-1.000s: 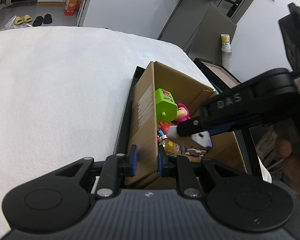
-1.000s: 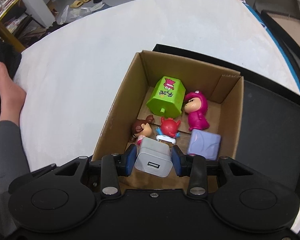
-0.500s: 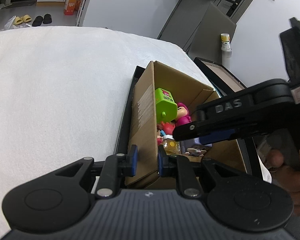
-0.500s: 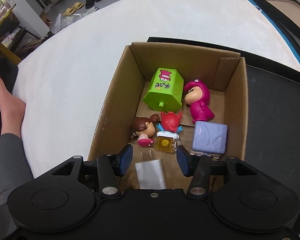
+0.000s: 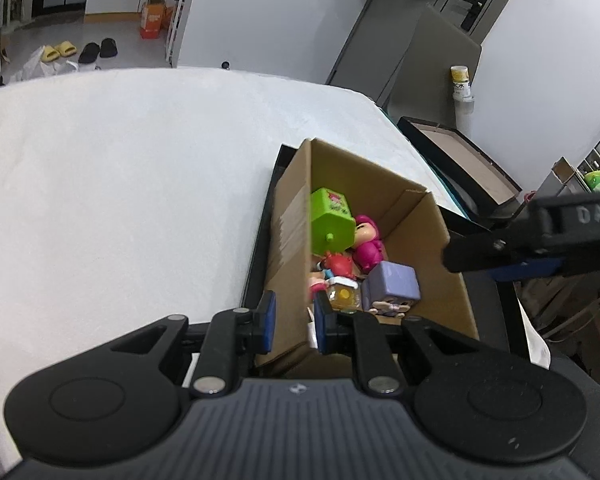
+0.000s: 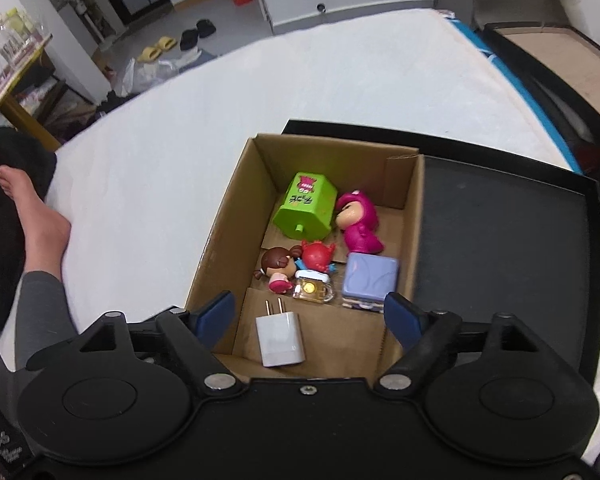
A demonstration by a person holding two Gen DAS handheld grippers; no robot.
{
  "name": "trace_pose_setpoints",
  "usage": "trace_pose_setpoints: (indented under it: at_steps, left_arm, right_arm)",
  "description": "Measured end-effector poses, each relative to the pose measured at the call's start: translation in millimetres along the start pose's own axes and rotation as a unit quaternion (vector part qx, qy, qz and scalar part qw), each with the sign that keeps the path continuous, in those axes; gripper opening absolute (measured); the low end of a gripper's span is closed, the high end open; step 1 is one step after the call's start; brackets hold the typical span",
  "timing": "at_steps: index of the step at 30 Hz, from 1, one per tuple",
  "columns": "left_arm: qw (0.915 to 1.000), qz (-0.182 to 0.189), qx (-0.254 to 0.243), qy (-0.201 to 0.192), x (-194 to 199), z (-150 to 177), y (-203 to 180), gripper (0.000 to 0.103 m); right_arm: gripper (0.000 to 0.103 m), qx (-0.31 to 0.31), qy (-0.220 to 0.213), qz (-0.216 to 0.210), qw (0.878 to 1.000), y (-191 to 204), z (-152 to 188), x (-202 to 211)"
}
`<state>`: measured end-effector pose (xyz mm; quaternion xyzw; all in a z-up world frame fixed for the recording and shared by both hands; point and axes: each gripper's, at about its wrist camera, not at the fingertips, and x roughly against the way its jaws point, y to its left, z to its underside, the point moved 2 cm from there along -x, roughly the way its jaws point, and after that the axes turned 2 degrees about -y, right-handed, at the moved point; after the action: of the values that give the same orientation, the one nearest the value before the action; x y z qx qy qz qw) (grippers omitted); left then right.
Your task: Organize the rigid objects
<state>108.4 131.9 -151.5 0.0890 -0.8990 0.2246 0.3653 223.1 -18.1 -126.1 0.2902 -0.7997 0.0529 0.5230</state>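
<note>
STATUS: charger deposited, box nearly loaded.
My right gripper (image 6: pixel 310 314) is opening, nothing between pads; white plastic wall charger (image 6: pixel 280 338) lies flat at box's 6 o'clock, w/ toy figures toward 12. My left gripper (image 5: pixel 292 322) clenched on brown cardboard box (image 5: pixel 288 280) wall. White bedsheet (image 6: pixel 172 160) shows no loose items; task approx. complete.

The open brown cardboard box (image 6: pixel 236 216) sits on a white bed (image 6: pixel 160 160); the white plug charger (image 6: pixel 280 338) lies inside, nearest its front wall.

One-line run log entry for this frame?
left tongs: shut on box wall | right tongs: opening, empty | charger: lying in box, prongs toward toys | phase: charger released
</note>
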Motion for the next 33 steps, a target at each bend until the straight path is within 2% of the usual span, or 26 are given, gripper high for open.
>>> trace_pose_setpoints:
  at_steps: [3, 6, 8, 11, 13, 15, 18, 22, 33]
  left_arm:
    - [0.9996, 0.012, 0.01, 0.022, 4.5, -6.6, -8.2, 0.018]
    - [0.9991, -0.003, -0.015, 0.039, 8.5, -11.3, -21.4, 0.019]
    - [0.9989, 0.003, -0.022, 0.042, 14.1, -13.1, -31.1, 0.023]
    - [0.9984, 0.003, -0.036, 0.043, 22.0, -13.8, -45.2, 0.035]
    - [0.9978, -0.005, -0.052, 0.042, 26.5, -14.3, -54.2, 0.05]
    - [0.9973, -0.01, -0.059, 0.043, 31.1, -15.6, -61.7, 0.057]
    - [0.9975, 0.006, -0.047, 0.052, 39.0, -19.1, -69.4, 0.066]
    - [0.9972, -0.009, -0.061, 0.041, 54.8, -23.2, -82.6, 0.081]
    - [0.9962, -0.014, -0.082, 0.024, 92.5, -19.6, -112.5, 0.091]
  right_arm:
    - [0.089, -0.017, -0.016, -0.001, 1.0, -13.5, 5.5, 16.3]
    - [0.095, -0.036, -0.027, 0.0, 0.999, -29.3, 9.7, 29.9]
    - [0.098, -0.052, -0.038, -0.001, 0.998, -41.9, 13.1, 39.7]
    - [0.103, -0.066, -0.05, -0.002, 0.997, -55.6, 18.3, 50.5]
    - [0.103, -0.076, -0.058, -0.001, 0.995, -64.1, 21.9, 56.4]
    - [0.103, -0.08, -0.063, -0.003, 0.995, -69.5, 25.5, 61.3]
    - [0.103, -0.086, -0.074, -0.002, 0.994, -77.8, 30.5, 70.1]
    - [0.103, -0.103, -0.104, -0.005, 0.989, -90.1, 38.5, 88.5]
    - [0.103, -0.135, -0.165, -0.001, 0.977, -113.8, 59.2, 130.1]
